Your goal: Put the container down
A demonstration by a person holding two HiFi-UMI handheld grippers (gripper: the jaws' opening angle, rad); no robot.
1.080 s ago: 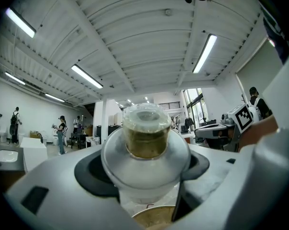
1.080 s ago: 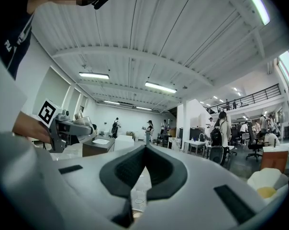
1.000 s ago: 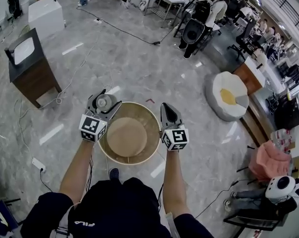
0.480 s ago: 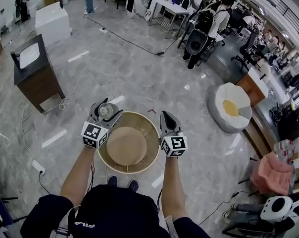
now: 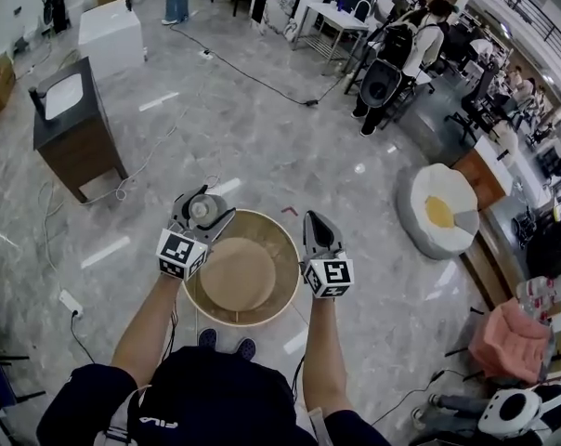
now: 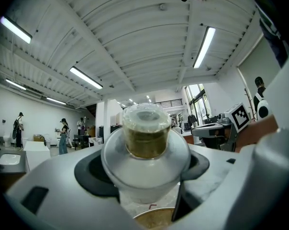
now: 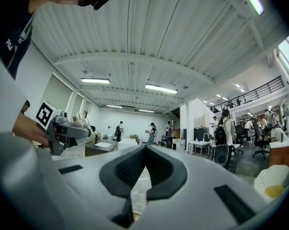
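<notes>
My left gripper [image 5: 203, 216] has its jaws clamped on the container [image 6: 146, 137] — a small clear pot with a see-through lid, filled nearly to the top with something olive-brown that I cannot identify. A broad white collar rings it, and the black pads [image 6: 90, 172] press in on the white part below that collar.

In the head view the pot is held in the air at the far-left edge of a big round wooden tub [image 5: 262, 226]. The tub has a plain tan floor; nothing else shows inside it. A sliver of its rim also peeks up between the jaws at the bottom of the left gripper view.

My right gripper [image 5: 315, 221] hangs at the tub's right rim, well apart from the pot. Its jaws are closed on each other with nothing between them; only a strip of floor shows through the notch in the pads.

The pot's base is buried in the jaws, so I cannot see it. Both grippers cover parts of the tub's rim. From above I cannot tell whether the tub stands on the grey marble floor [image 5: 262, 128] or on something — its underside is hidden.
</notes>
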